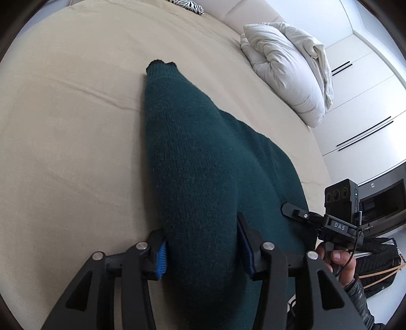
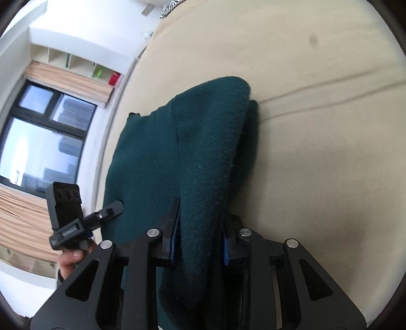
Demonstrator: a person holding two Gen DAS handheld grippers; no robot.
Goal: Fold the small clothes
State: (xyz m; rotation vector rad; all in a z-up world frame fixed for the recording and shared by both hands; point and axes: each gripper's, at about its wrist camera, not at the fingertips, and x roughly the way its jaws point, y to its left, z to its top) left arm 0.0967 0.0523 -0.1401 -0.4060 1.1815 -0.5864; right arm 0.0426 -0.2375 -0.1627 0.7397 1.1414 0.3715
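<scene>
A dark green knitted sweater (image 1: pixel 198 162) lies on a beige bed sheet (image 1: pixel 76 127). My left gripper (image 1: pixel 203 256) is shut on a thick fold of it; the blue pads (image 1: pixel 162 259) press the knit from both sides. The sweater runs forward from the jaws to a narrow far end. My right gripper (image 2: pixel 199 243) is shut on another fold of the same sweater (image 2: pixel 192 142), which bunches between its blue pads (image 2: pixel 225 247). Each view shows the other gripper beside the cloth: the right one in the left wrist view (image 1: pixel 330 220), the left one in the right wrist view (image 2: pixel 76 223).
A white pillow and crumpled duvet (image 1: pixel 286 71) lie at the bed's far right. White wardrobe doors (image 1: pixel 368 114) stand beyond. A zebra-print item (image 1: pixel 187 5) sits at the far edge. A window (image 2: pixel 43 142) and a shelf are left of the bed in the right wrist view.
</scene>
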